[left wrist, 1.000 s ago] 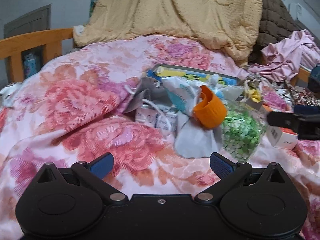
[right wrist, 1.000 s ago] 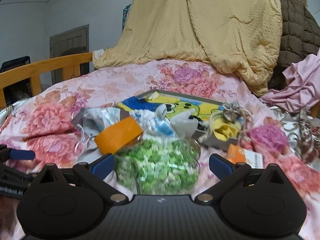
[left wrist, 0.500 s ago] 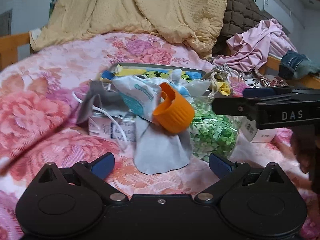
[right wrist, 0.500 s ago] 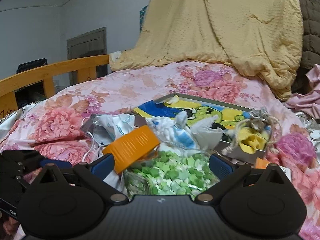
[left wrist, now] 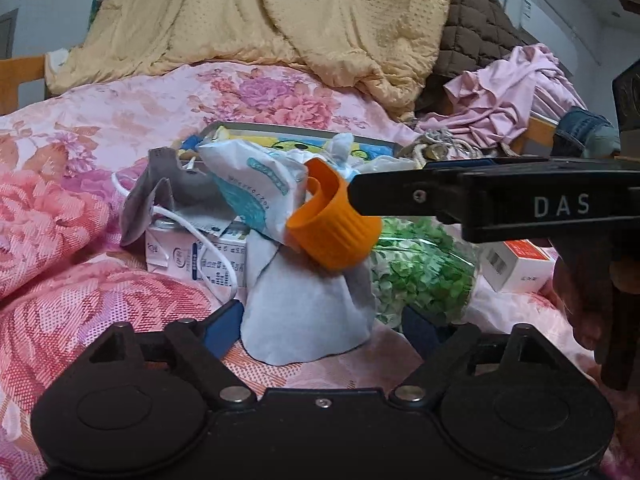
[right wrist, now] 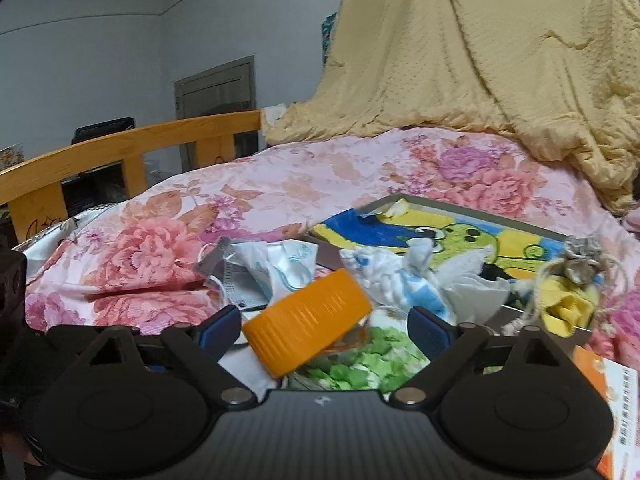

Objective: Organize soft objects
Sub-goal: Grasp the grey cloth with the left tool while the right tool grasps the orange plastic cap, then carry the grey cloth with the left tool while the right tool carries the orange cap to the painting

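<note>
Clutter pile sits mid-bed on pink floral quilt (left wrist: 120, 128). Left gripper (left wrist: 320, 330) low at near edge of pile, jaws wide but closing, grey-white cloth (left wrist: 304, 312) between pads, no pinch visible. Right gripper (right wrist: 326, 330) also wide and closing, orange lid (right wrist: 308, 328) and bag of green bits (right wrist: 360, 364) sit between pads, not squeezed. Face mask (right wrist: 276, 272) just left of lid. Cartoon picture tray (right wrist: 440, 232) behind pile. Yellow blanket (left wrist: 280, 20) heaped at far end.

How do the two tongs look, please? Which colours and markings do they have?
Both the left tongs and the right tongs are black plastic with two round housings, silver screws and blue finger pads. The right tongs' side carries white letters "DAS".
</note>
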### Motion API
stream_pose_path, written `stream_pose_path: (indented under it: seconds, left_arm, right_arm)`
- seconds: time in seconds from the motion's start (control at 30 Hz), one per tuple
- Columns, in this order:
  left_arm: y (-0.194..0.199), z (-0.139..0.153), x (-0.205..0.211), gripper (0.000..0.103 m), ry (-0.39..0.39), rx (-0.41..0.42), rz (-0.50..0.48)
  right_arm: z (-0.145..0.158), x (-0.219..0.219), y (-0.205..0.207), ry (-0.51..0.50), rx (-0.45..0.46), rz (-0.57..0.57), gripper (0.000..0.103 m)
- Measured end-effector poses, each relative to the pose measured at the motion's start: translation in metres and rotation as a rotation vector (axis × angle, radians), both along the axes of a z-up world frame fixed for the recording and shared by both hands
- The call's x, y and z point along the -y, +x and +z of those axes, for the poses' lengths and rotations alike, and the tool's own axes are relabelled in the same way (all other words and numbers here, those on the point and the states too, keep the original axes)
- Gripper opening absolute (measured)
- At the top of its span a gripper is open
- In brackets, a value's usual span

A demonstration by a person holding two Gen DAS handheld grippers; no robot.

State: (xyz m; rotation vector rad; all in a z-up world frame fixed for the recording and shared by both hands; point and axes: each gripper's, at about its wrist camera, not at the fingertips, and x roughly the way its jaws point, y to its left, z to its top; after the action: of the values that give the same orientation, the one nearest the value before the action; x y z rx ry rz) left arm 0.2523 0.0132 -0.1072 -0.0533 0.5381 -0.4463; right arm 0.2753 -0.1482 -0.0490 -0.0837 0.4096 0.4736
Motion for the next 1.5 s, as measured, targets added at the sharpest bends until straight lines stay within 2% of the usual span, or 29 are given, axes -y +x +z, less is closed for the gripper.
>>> stream_pose_path:
  seconds: [0.17,0.47,0.63,0.93,1.2,1.5]
  left_arm:
    - [0.003,-0.003,-0.005,0.07,-0.018,-0.017,0.05]
    - [0.002,-0.007,-0.003,0.049,-0.001,-0.013,0.065]
    - [0.003,-0.008,-0.007,0.043,-0.029,-0.023,0.077]
    - [0.004,-0.011,-0.016,0.032,-0.084,-0.036,0.098]
    - [0.012,-0.01,-0.024,0.016,-0.172,-0.097,0.129]
    - [0.012,-0.005,-0.017,0.005,-0.157,-0.11,0.159]
  right_arm:
    - [-0.003,-0.01,0.003,-0.008,-0.008,0.048,0.086]
    - [-0.008,-0.027,0.005,-0.053,0.008,0.073,0.08]
    - [-0.013,-0.033,0.007,-0.097,-0.004,0.052,0.065]
    - [-0.012,-0.028,0.008,-0.056,-0.039,0.046,0.055]
    - [-0.008,-0.023,0.006,-0.005,-0.076,0.016,0.045]
    - [-0.001,-0.012,0.0,0.056,-0.131,0.0,0.028]
